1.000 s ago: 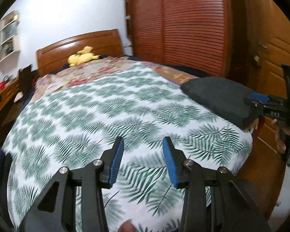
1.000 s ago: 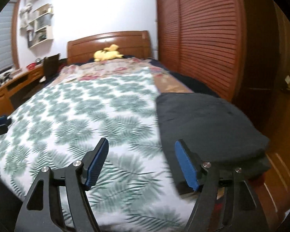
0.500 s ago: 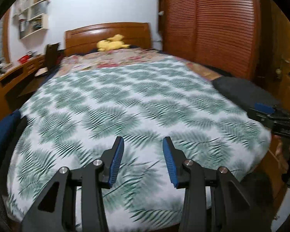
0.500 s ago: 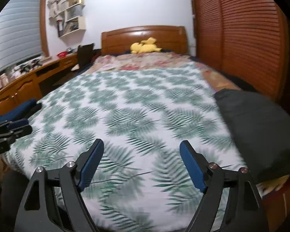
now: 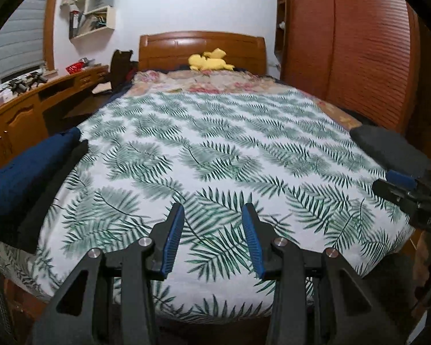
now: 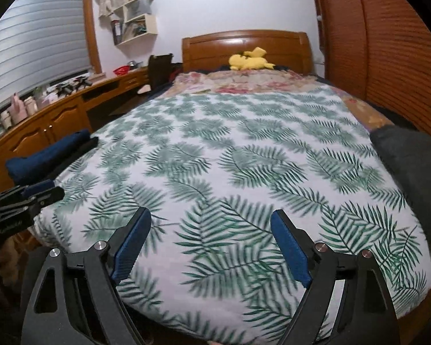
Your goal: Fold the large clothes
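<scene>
**Colleague:** What have you got on the bed?

**Me:** One bed [image 5: 367,261], covered by a single fern-print sheet [image 5: 215,155], flat across most of it. At the head end a floral quilt [image 5: 215,82] shows beyond the sheet, and one yellow plush toy [image 5: 208,61] sits against the wooden headboard [image 5: 201,46].

**Colleague:** And the clothes?

**Me:** I count three pieces. On the bed's left edge, near the foot, a dark blue garment [image 5: 26,172] lies folded, with a black one [image 5: 51,187] just beside it on the inner side, touching it. On the right edge sits one dark grey folded garment [image 6: 411,166], well apart from the other two.

**Colleague:** Grippers?

**Me:** Two. My left gripper [image 5: 212,235] hangs over the foot edge of the bed, its jaws partly spread with only sheet showing between them, nothing pinched. My right gripper [image 6: 211,244] is also over the foot edge, jaws spread wider, empty too. In the left camera I see the right gripper at the right rim, close to the grey garment; whether it touches it I cannot tell.

**Colleague:** Anything around the bed?

**Me:** One long wooden desk [image 6: 57,120] along the left wall, one wall shelf [image 6: 135,17] above it, and a louvred wardrobe [image 5: 359,43] on the right.
</scene>
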Demonstrator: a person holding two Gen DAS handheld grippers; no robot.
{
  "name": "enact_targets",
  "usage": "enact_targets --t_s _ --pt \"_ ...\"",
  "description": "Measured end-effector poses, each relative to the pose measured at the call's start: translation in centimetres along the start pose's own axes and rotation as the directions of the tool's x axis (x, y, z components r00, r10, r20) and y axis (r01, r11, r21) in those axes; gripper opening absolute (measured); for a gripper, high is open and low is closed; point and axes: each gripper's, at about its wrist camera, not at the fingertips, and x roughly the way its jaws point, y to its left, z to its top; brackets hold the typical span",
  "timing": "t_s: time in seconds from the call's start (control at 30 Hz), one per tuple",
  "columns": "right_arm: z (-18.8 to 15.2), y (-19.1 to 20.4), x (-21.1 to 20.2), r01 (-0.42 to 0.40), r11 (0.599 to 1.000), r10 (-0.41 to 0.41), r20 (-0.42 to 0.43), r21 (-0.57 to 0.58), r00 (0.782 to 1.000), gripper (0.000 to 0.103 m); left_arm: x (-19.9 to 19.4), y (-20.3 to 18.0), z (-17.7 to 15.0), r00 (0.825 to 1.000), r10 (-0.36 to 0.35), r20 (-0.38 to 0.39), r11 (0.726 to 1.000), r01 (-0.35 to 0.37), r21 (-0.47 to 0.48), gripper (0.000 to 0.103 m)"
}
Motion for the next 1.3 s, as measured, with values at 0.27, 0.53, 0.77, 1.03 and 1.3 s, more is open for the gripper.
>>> enact_targets --t_s 0.27,0.53,0.77,1.03,1.3 --pt "2.7 3.5 -3.8 -0.018 0.999 0.021 0.101 -0.032 0.995 0.087 -4.7 0.3 2.4 0.995 0.012 0.096 1.000 -0.013 0.006 0.040" --pt "4.6 4.7 -8.2 -0.003 0.999 0.012 0.192 -0.047 0.981 0.087 -9.4 -0.8 4.4 0.982 -0.014 0.188 1.000 0.011 0.018 0.040" --pt "5.2 4.5 -11.0 0.046 0.998 -0.034 0.248 -0.042 0.968 0.087 -11.7 -1.7 5.3 0.971 -0.015 0.237 1.000 0.009 0.024 0.041" --pt "5.0 3.6 -11.4 0.059 0.998 -0.051 0.255 -0.022 0.966 0.087 -12.0 -2.0 5.3 0.970 -0.009 0.244 1.000 0.002 0.027 0.041" --pt "4.9 3.5 -11.6 0.061 0.998 -0.055 0.257 -0.017 0.965 0.087 -11.8 -2.2 5.2 0.971 -0.005 0.241 1.000 -0.001 0.024 0.041"
